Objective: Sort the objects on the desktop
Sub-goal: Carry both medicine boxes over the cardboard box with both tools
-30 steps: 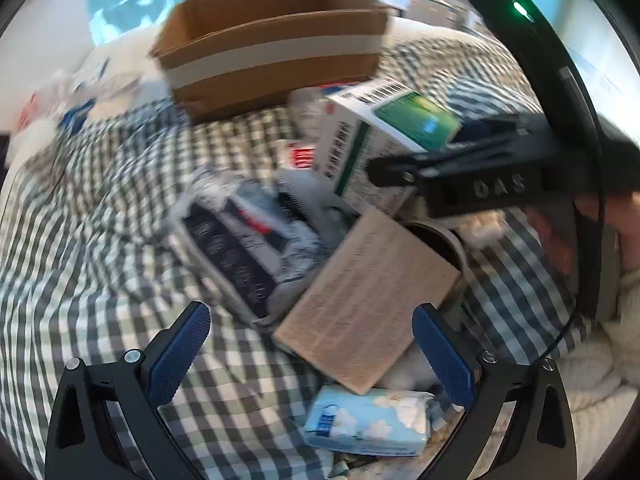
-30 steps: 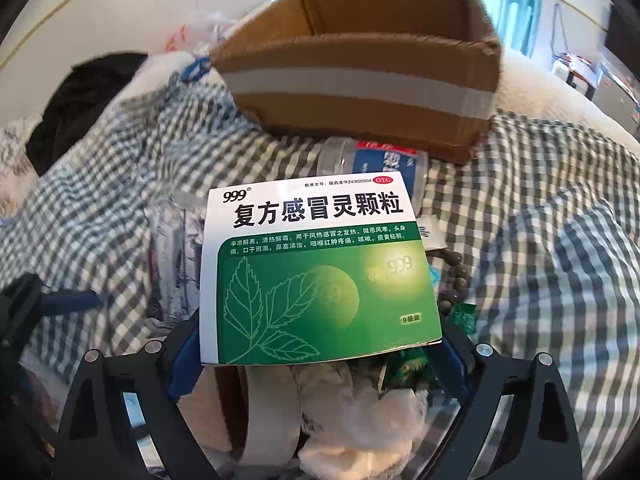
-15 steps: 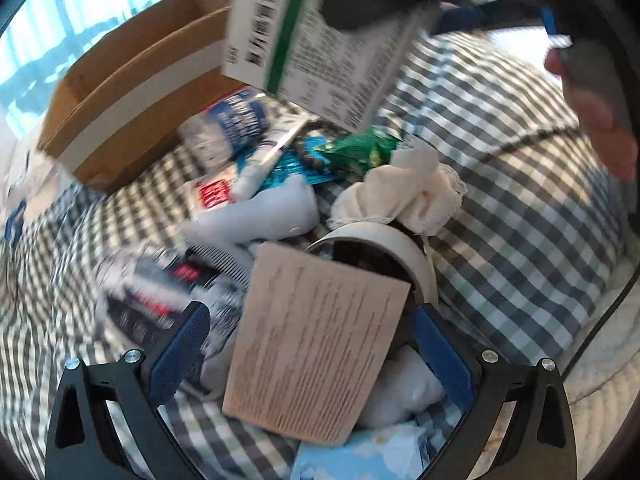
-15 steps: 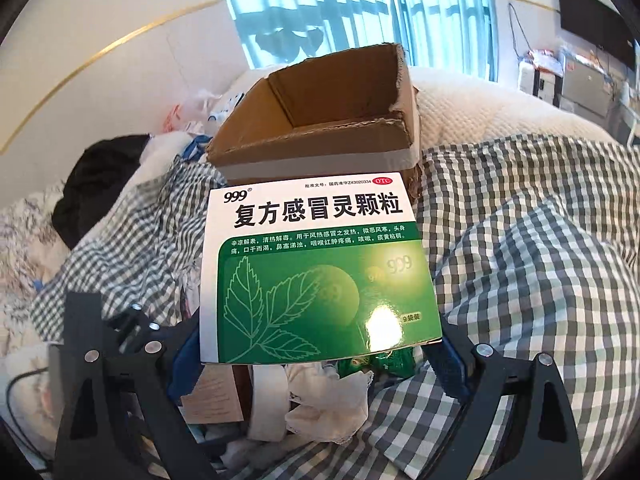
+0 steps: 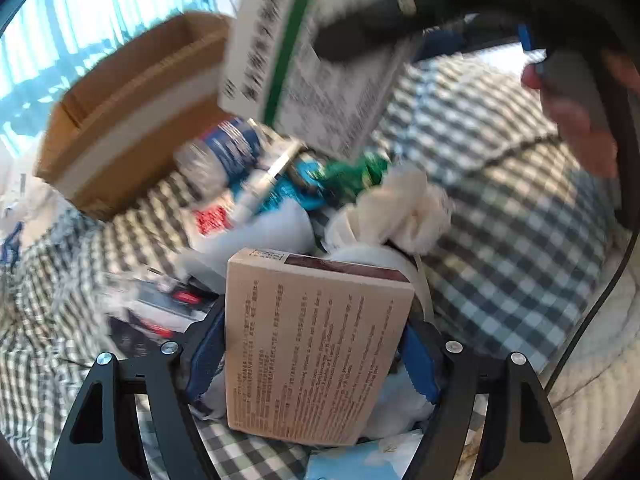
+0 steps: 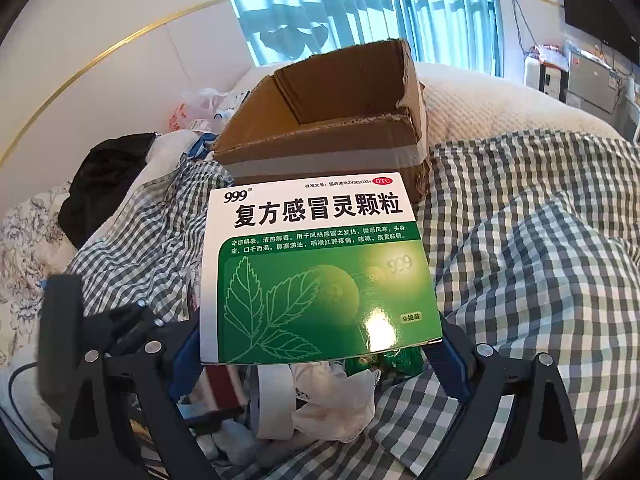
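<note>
Gripped between the blue pads of the left gripper [image 5: 314,354]: a flat tan cardboard carton [image 5: 316,352], matte, face covered in fine dark print, a dark brown band along its top edge, tilted slightly and raised above the clutter. Fingers closed against its two long sides.

Clamped in the right gripper [image 6: 320,354]: a glossy medicine box [image 6: 320,268], white upper band with bold black Chinese characters and "999", green lower field with outlined leaves and a bright glare spot, "OTC" in a red oval at the top corner. Fingers pressing on both side edges, box held flat-faced toward the camera, in front of the cardboard box. Same medicine box [image 5: 308,64] seen from the left wrist view high in the air, blurred, showing its white printed back with a green stripe, above the pile.

Beyond: an open corrugated cardboard box [image 6: 328,120], brown, rough torn rim, one pale tape strip across its near wall, resting on a soft surface draped in black-and-white gingham cloth [image 6: 532,264], wrinkled and puffy.

Below the held items, a loose heap: a crumpled white lace-edged fabric [image 5: 400,208], a wide roll of white tape [image 6: 274,400], a green crinkly foil packet [image 5: 348,174], a clear plastic bottle with blue label [image 5: 222,152], a slim white tube [image 5: 266,182], all motion-blurred.

Left edge: dark garment [image 6: 100,184] on floral bedding.
</note>
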{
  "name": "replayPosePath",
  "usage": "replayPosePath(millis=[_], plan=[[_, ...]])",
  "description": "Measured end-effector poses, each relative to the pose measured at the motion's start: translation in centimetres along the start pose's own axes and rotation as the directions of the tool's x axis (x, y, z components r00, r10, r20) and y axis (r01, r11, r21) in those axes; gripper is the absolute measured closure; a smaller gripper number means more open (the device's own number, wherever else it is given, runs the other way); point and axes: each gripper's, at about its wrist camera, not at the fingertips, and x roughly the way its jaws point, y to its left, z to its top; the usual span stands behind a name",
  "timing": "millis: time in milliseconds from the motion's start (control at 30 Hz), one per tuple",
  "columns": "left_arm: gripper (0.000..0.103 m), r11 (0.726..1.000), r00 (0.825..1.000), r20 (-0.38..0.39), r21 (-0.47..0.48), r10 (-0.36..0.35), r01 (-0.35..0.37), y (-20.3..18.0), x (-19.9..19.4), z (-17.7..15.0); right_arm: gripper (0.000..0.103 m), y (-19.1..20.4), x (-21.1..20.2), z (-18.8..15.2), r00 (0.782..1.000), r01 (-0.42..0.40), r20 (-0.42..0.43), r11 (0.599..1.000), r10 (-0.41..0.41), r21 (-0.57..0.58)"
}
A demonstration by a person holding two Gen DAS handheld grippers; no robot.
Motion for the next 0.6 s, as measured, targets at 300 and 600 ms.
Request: replayPosePath(millis=[300,600], plan=[[0.025,0.994,0.987,0.151,-0.094,0.063,-0.049,0.5,-5.4,1.4,0.01,1.8,-2.8,0.3,0.999,0.014,0.051,0.999,-0.012,-0.036],[0.025,0.971,0.971,0.175,-0.202,0.162,-0.125,3.3,-7.6,2.9,0.01,4.4,-6.2,2.4,0.991,0.081,0.119,0.989,-0.066,-0.124]])
